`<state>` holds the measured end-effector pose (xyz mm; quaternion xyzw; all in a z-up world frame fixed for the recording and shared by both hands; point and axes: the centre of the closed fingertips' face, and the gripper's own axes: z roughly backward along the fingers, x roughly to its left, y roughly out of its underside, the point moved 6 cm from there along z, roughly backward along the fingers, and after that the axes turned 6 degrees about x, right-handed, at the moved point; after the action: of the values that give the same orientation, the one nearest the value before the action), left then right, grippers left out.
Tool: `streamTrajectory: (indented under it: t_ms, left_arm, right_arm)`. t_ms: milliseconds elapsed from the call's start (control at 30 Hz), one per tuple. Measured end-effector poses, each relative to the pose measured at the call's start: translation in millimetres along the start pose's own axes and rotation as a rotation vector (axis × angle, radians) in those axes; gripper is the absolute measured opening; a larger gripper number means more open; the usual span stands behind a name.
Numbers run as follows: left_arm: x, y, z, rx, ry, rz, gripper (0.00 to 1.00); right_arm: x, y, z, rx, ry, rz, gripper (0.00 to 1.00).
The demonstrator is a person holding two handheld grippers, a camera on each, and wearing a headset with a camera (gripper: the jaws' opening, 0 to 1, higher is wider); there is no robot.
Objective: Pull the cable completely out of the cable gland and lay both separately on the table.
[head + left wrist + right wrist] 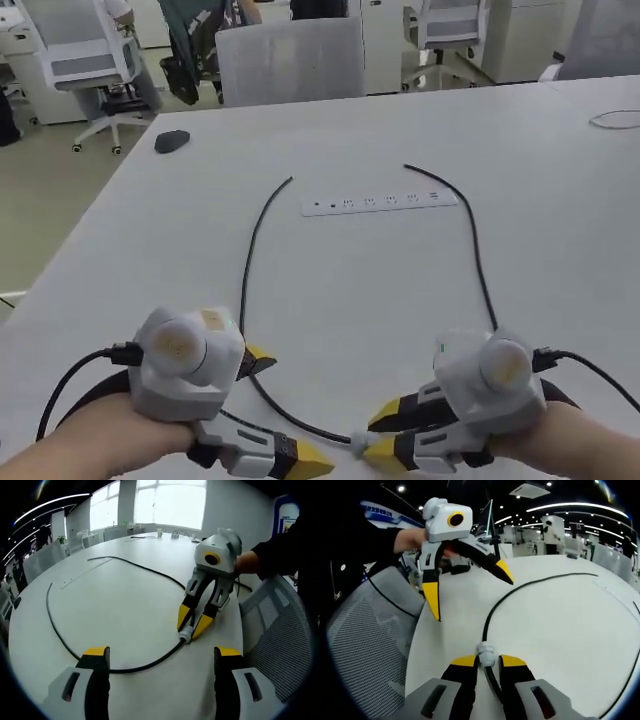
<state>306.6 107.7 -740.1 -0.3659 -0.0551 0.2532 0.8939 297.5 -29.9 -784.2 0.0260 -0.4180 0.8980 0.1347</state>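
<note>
Pinches a small white plastic cable gland (486, 652) at the tips of the right gripper (488, 663), drawn in close around it, low over the near edge of the white tabletop (350, 290). Not yet free of the long black cable (490, 612): threaded through, running back between those jaws on one side and out across the table in a wide U on the other, past a flat white power strip (380, 203). Holds the left gripper (161, 655) spread wide and empty, straddling the cable near the gland, clear of it on either side.

Likely to go wrong first at the left: closing too far from the gland, or too lightly, and sliding along the smooth jacket instead of drawing it through. Equally risky to pull off-axis, bending the cable at the gland's mouth and jamming it there. Could also lose the gland from the right grip, held only at the tips, and let it ride along the cable or drop off the near edge. Worth watching the long loose loop too: apt to drag and nudge the power strip, or to whip once the end clears.
</note>
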Motion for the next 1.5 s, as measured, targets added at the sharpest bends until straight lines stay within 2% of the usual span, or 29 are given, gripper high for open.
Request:
streamTrajectory:
  t_ms: [100, 200, 267, 300, 400, 533, 567, 700, 767, 867, 967, 1033, 1200, 1367, 1500]
  left_arm:
    - [0.1, -0.4, 0.3, -0.001, 0.003, 0.0, 0.85]
    - [0.4, -2.4, 0.7, -0.019, 0.012, 0.02, 0.82]
    - [-1.9, -6.2, 1.1, -0.053, 0.037, 0.024, 0.73]
    - [-3.3, -7.3, 0.9, -0.059, 0.045, 0.041, 0.7]
    - [-3.3, -9.4, 0.7, -0.064, 0.046, 0.036, 0.71]
    - [-8.6, -14.1, 1.7, -0.079, 0.111, 0.092, 0.65]
    - [-10.5, -15.1, 2.0, -0.08, 0.128, 0.104, 0.62]
    - [-16.9, -19.3, 1.3, -0.095, 0.16, 0.109, 0.51]
    - [-19.2, -21.8, 0.4, -0.102, 0.167, 0.108, 0.5]
    - [-28.2, -28.9, 3.0, -0.137, 0.217, 0.086, 0.51]
    - [-32.5, -33.2, 4.7, -0.157, 0.246, 0.074, 0.52]
    - [-35.8, -38.9, 6.2, -0.2, 0.271, 0.102, 0.5]
    - [-40.6, -46.3, 8.7, -0.248, 0.319, 0.128, 0.44]
    - [-44.2, -48.4, 11.9, -0.262, 0.367, 0.169, 0.39]
    - [-44.0, -48.9, 13.1, -0.271, 0.385, 0.193, 0.35]
  right_arm:
    - [1.8, -0.9, -0.9, -0.003, 0.0, 0.015, 0.09]
    - [1.9, -0.9, -0.6, 0.006, -0.001, 0.021, 0.08]
    - [3.9, -2.8, 1.2, 0.018, -0.007, 0.027, 0.08]
    - [5.2, -4.7, 3.7, 0.021, -0.003, 0.063, 0.07]
    - [5.2, -8.0, 8.8, 0.015, 0.004, 0.081, 0.07]
    - [4.7, -14.6, 18.5, 0.003, 0.028, 0.117, 0.07]
    - [6.8, -17.8, 21.6, -0.003, 0.021, 0.127, 0.07]
    - [11.2, -30.7, 32.4, -0.024, 0.026, 0.222, 0.07]
    - [14.5, -35.9, 38.1, -0.028, 0.023, 0.24, 0.07]
    - [17.3, -44.7, 48.5, -0.043, 0.021, 0.272, 0.07]
    - [21.4, -52.6, 56.7, -0.057, 0.009, 0.277, 0.07]
    - [24.6, -56.8, 60.3, -0.062, 0.004, 0.296, 0.07]
    - [32.1, -62.7, 64.9, -0.059, 0.001, 0.357, 0.07]
    - [35.6, -64.9, 69.0, -0.053, 0.02, 0.402, 0.07]
    - [36.4, -63.0, 71.2, -0.048, 0.025, 0.424, 0.07]
